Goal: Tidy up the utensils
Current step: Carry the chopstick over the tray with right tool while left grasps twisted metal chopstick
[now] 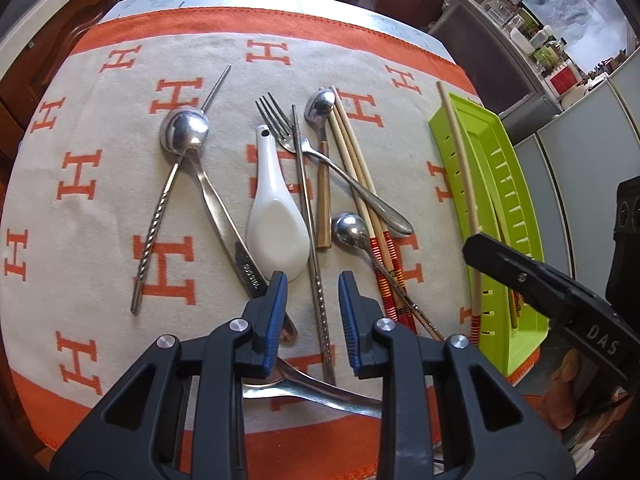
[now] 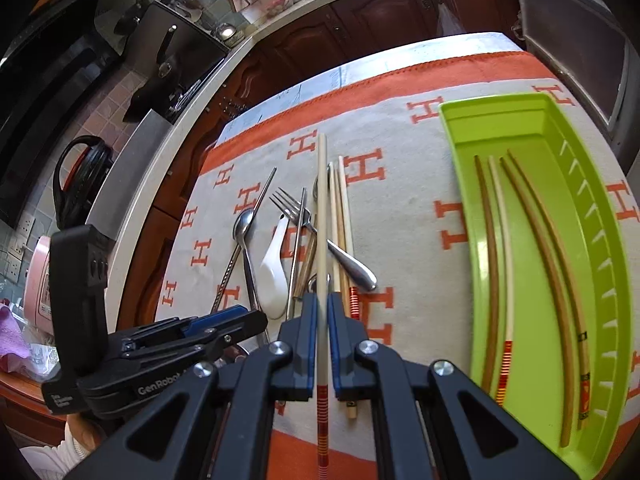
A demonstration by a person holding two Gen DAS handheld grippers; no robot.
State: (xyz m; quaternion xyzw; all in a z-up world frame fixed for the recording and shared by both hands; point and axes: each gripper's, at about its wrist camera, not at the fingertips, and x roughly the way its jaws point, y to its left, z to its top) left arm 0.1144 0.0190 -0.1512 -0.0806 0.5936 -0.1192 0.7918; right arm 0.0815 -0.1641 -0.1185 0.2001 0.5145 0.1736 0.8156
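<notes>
My right gripper (image 2: pixel 322 320) is shut on a pale chopstick (image 2: pixel 322 216) with a red-striped end, held above the cloth to the left of the green tray (image 2: pixel 560 128). Several chopsticks (image 2: pixel 532 240) lie lengthwise in that tray. In the left wrist view the same chopstick (image 1: pixel 460 168) slants over the tray's (image 1: pixel 516 208) near rim, with the right gripper (image 1: pixel 476 248) below it. My left gripper (image 1: pixel 313 304) is open, its blue pads either side of a twisted metal chopstick (image 1: pixel 320 300) lying on the cloth. A white ceramic spoon (image 1: pixel 276 220), a fork (image 1: pixel 280 124), metal spoons (image 1: pixel 184 128) and wooden chopsticks (image 1: pixel 356 168) lie ahead.
An orange and cream cloth (image 1: pixel 80 184) with H marks covers the table. A second twisted metal chopstick (image 1: pixel 156 236) lies at the left. Another spoon (image 1: pixel 304 386) sits under the left gripper. Dark wooden cabinets (image 2: pixel 360 12) and a kitchen counter stand beyond the table's far edge.
</notes>
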